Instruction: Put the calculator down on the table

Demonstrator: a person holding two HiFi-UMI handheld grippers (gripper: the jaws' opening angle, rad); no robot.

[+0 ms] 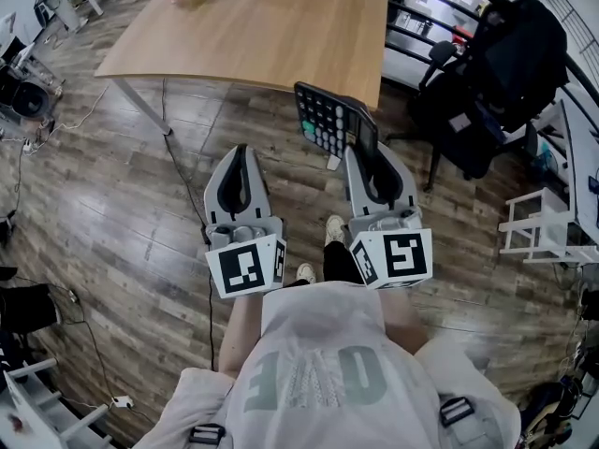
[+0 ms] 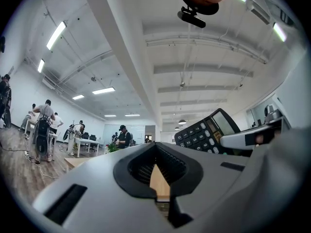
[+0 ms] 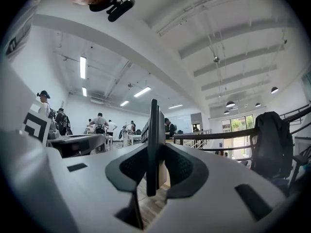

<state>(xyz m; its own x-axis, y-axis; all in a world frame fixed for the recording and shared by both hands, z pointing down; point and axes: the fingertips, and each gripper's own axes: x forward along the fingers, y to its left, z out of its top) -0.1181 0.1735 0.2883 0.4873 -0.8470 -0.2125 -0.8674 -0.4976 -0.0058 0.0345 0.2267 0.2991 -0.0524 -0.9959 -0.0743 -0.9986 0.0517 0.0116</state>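
Right gripper (image 1: 363, 152): jaws clamped on the calculator's lower end
Calculator (image 1: 328, 118): held up on edge, keys facing left, over the wooden floor (image 1: 140, 185) at the table's near edge
Table (image 1: 253, 26): light wood; calculator not yet on it
Left gripper (image 1: 241, 152): jaws together, empty, beside the right gripper

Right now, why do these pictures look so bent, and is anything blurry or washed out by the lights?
Head view: the wide lens bows the table edges and floorboards; light is even, the calculator sharp. Left gripper view: a round black border, ceiling lights glare white, the left tool up close looks soft. Right gripper view: same round bend; the calculator shows edge-on, crisp.
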